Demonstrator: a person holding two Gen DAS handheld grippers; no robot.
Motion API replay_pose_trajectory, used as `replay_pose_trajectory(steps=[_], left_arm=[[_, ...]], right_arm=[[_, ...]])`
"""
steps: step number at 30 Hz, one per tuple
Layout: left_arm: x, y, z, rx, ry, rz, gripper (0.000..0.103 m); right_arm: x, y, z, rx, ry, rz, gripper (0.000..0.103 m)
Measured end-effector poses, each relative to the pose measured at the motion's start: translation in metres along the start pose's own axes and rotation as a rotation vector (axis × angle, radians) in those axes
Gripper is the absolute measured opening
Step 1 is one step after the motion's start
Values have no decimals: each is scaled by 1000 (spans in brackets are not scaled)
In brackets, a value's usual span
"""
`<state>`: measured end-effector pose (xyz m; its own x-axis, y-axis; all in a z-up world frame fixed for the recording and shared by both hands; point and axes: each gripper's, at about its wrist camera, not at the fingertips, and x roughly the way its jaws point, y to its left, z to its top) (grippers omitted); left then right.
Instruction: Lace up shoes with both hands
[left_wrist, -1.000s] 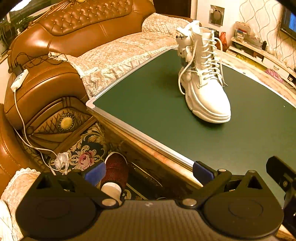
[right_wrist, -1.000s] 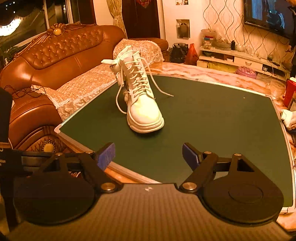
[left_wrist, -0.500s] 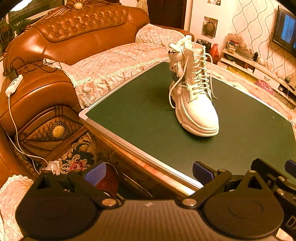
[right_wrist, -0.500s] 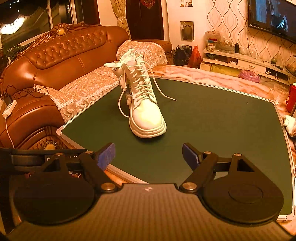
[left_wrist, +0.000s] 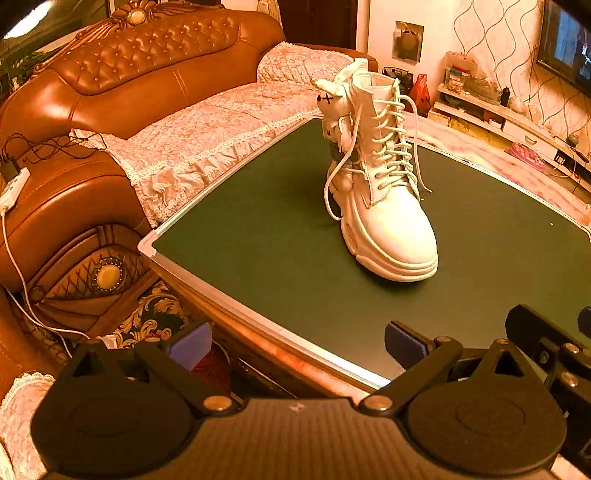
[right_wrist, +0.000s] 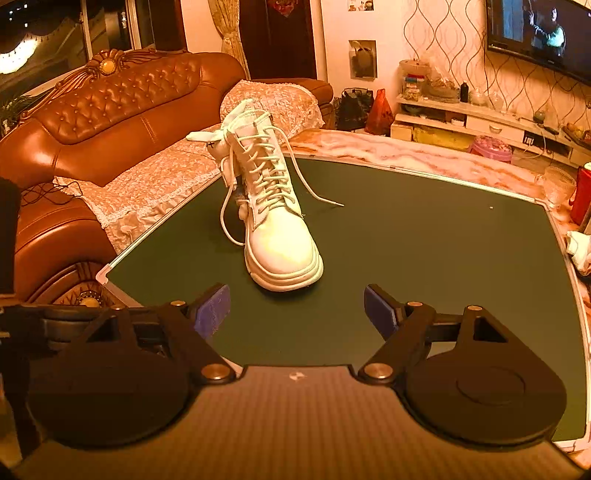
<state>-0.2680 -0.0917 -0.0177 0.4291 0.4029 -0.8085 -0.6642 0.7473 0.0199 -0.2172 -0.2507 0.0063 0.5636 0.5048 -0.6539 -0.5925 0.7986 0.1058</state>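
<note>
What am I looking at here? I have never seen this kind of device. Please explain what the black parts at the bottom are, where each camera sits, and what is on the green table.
No robot is here: a person holds one two-finger gripper in each hand, with a wide-angle camera on each looking forward along the fingers. One picture comes from the left gripper, the other from the right gripper. The black parts are the gripper arms; the blue pads are the fingertips. Both grippers are open and hold nothing. On the green table stands one white boot, upright, its toe toward the cameras. Its lace ends hang loose and untied. Behind the table is a brown sofa.
</note>
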Motion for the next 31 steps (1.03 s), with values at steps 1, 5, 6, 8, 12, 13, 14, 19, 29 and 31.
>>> replay_pose_trajectory(steps=[1,5,6,8,12,13,14,19,29,31], left_arm=[[4,-1,1,-1,5,-1,102],[22,-5,5,5,23,8,102],[26,-6,6,5,30,11,102],[35,-7,9,3,42,14,102],[52,-11,15,5,61,24,102],[55,-11,16,5,62,26,102],[59,-12,17,3,62,29,102],[77,-17,23,16,76,43,102],[86,-17,30,7,60,76,102],[87,-16,31,6,60,79,102]], right_arm=[[3,0,1,1,1,-2,87],[23,-1,2,-10,11,-13,87],[28,-2,2,-9,17,-12,87],[37,-4,3,-3,27,-7,87],[56,-9,5,9,48,4,87],[60,-9,6,11,52,6,87],[63,-10,6,12,54,8,87],[77,-12,8,18,66,16,87],[101,-15,11,23,82,38,87],[102,-14,11,22,84,39,87]])
